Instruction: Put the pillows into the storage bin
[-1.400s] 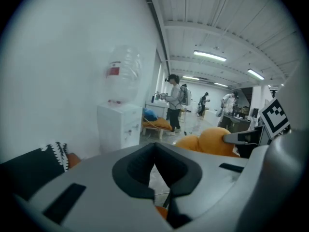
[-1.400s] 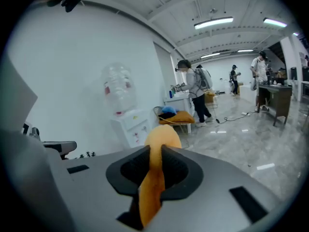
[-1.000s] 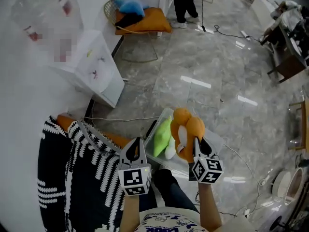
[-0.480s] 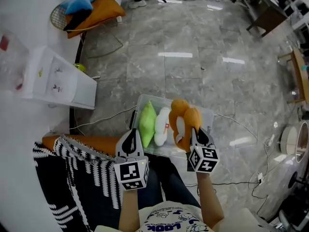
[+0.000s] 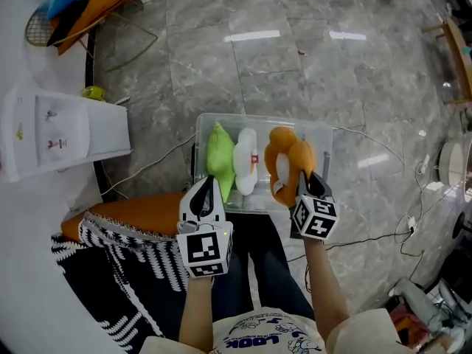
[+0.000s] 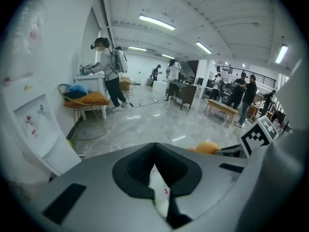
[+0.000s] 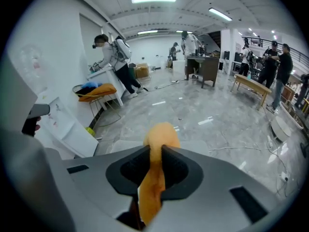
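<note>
A clear storage bin [image 5: 259,119] sits on the floor just ahead of my knees. A green pillow [image 5: 220,157] and a white pillow [image 5: 245,161] stand on edge inside it. My right gripper [image 5: 304,185] is shut on an orange pillow [image 5: 286,165] that hangs over the bin's right part. In the right gripper view a fold of the orange pillow [image 7: 154,178] is pinched between the jaws. My left gripper [image 5: 205,195] hovers at the bin's near left edge, shut and holding nothing. Below its closed jaws, the left gripper view shows a sliver of the white pillow [image 6: 158,192].
A white cabinet [image 5: 59,124] stands at the left. An orange cushion [image 5: 125,212] and a black-and-white striped cloth [image 5: 110,264] lie by my left leg. Cables [image 5: 369,234] run across the floor at the right. A chair with orange and blue cushions [image 5: 81,6] stands far left. Several people [image 6: 108,64] stand further off.
The view has swung down and over the bin, which now lies square in front of me. The orange pillow stays in the right gripper, now over the bin's right part.
</note>
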Demonstrator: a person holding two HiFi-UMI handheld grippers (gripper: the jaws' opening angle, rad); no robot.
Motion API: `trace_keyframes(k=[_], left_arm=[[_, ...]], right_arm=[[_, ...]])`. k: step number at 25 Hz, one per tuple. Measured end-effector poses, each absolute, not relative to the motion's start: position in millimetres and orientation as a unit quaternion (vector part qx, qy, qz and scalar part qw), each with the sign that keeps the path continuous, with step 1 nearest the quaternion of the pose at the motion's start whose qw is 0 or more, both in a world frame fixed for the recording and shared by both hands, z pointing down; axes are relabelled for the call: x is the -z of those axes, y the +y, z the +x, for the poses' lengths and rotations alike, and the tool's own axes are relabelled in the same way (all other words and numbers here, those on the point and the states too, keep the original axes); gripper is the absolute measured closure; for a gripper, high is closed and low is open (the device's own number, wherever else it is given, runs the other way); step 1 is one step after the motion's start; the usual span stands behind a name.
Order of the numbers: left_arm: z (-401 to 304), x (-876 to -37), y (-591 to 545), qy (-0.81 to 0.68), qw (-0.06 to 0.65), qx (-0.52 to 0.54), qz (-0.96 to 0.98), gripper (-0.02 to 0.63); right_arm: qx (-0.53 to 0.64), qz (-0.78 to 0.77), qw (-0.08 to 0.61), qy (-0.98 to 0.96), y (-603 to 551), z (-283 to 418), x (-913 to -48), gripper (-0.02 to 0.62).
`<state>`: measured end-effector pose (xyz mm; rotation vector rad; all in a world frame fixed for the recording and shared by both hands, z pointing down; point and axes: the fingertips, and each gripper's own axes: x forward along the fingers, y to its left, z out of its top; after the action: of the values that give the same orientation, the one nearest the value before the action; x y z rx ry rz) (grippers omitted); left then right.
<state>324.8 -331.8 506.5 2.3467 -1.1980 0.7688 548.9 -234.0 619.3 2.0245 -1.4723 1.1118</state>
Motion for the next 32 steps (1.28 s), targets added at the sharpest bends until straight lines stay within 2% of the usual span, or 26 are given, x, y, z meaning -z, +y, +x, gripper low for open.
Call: trace_keyframes(k=[9,19,23,28,32], left_arm=[[352,-606,-359,-0.383,0.213,-0.307,0.845,0.594],[334,-701,-346,-0.386,0.258,-0.330,0.822,0.592],[335,-730,-335,-0.379,0.271,-0.334,0.819,0.592],[338,-748,-327,-0.389,0.291,-0.324,0.812,0.594],[333,-755,-320,-0.378,0.294,-0.339,0.810,0.592]], right_arm=[[-0.450,0.729,0.233,-0.460,-239,585,-763,0.519],[-0.465,0.712,0.301,-0.431,-236,592,-900,0.517],[-0.463,0.721,0.315,-0.408,-229,596,-938,0.513],[-0.431,0.715,0.366,-0.411,-224,587,-964,0.503],[-0.426,0.706,0.355,-0.441,-231,564,-964,0.479]])
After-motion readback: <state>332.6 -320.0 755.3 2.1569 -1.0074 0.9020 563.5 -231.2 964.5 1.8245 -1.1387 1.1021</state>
